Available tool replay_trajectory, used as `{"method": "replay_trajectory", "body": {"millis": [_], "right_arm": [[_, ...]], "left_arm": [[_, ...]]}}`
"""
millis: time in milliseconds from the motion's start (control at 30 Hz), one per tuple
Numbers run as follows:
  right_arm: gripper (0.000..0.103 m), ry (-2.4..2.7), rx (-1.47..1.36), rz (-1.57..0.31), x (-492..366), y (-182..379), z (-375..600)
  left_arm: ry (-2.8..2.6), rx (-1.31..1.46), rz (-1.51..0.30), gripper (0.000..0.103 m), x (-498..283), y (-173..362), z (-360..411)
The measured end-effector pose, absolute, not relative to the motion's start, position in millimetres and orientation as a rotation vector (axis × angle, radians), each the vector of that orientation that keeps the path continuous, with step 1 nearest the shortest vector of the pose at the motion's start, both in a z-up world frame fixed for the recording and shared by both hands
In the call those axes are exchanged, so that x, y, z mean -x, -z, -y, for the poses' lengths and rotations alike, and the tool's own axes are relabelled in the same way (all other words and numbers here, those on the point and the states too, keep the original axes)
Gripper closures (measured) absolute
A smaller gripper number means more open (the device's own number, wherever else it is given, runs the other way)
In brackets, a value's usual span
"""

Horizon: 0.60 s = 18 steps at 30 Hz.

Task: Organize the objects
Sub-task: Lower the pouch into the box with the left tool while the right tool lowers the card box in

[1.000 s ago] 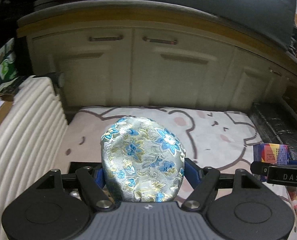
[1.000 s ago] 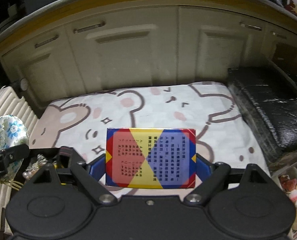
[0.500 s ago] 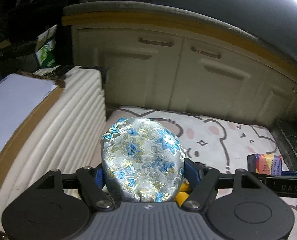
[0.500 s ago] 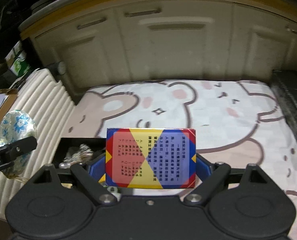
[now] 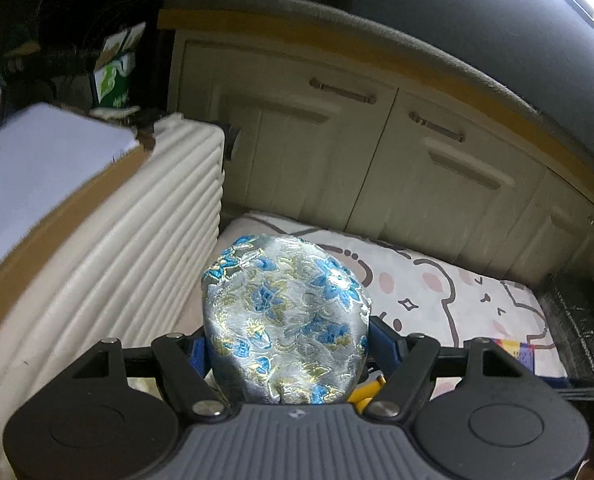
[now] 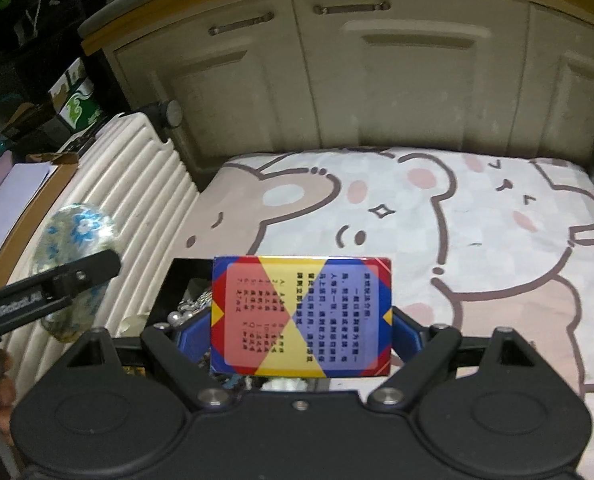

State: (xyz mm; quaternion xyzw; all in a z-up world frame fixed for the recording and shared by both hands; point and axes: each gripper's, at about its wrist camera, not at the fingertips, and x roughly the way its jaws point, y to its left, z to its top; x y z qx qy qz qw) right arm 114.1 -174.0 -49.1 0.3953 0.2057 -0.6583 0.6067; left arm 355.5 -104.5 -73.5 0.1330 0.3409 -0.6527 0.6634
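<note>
My left gripper (image 5: 287, 350) is shut on a silver brocade pouch (image 5: 285, 316) with blue and gold flowers, held in the air beside the ribbed suitcase. The pouch also shows blurred at the left of the right wrist view (image 6: 75, 264), behind the left gripper's finger (image 6: 57, 290). My right gripper (image 6: 301, 340) is shut on a card box (image 6: 301, 316) patterned red, yellow and blue with printed text, held above an open black box (image 6: 185, 280) that holds beads and small trinkets. The card box edge shows at the lower right of the left wrist view (image 5: 517, 354).
A bear-print blanket (image 6: 437, 220) covers the bed. A white ribbed suitcase (image 5: 109, 264) stands at the left, with a cardboard box and white paper (image 5: 29, 168) on top. Cream cabinet doors (image 5: 377, 152) run along the back. A black padded bag (image 5: 577, 328) lies at the right.
Both grippers have swung left with their loads. The suitcase and cardboard box now fill more of the left wrist view, and the black box has come under the right gripper.
</note>
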Motion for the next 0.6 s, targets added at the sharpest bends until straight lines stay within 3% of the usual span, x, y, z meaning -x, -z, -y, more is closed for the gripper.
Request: {"method": "replay_trajectory", "body": {"millis": [600], "right_arm": [[0.014, 1.453, -1.059, -0.45, -115, 75, 193]], "left_arm": [[1.5, -0.531, -0.932, 0.027, -340, 146, 136]]}}
